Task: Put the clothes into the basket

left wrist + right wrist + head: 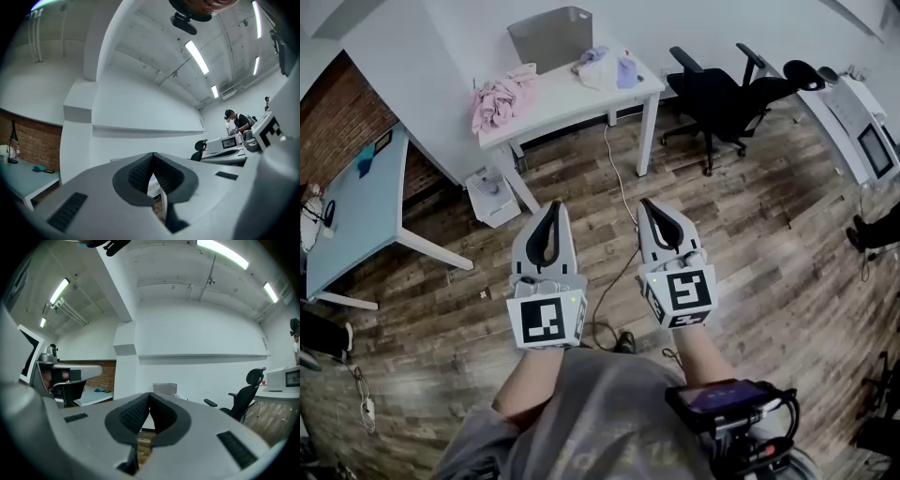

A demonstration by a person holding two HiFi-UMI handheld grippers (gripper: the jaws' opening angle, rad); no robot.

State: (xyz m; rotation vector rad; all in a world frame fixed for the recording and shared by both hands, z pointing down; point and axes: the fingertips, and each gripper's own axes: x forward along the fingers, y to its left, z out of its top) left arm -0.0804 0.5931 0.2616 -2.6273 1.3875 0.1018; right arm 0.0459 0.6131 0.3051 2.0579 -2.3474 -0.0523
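A grey basket (551, 37) stands at the back of a white table (562, 101) across the room. A pink garment (502, 100) lies heaped on the table's left end. Light purple and white clothes (607, 67) lie at its right end. My left gripper (555, 206) and right gripper (646, 204) are held side by side over the wooden floor, well short of the table. Both are shut with nothing between the jaws. In the right gripper view the basket (165, 388) shows small above the shut right gripper (150, 394). The left gripper (153, 155) points at the white wall.
A black office chair (727, 94) stands right of the table. A pale blue table (356, 216) is at the left beside a brick wall. A small white unit (492, 195) sits under the white table, and a cable (623, 202) trails across the floor. A desk with equipment (862, 127) is at far right.
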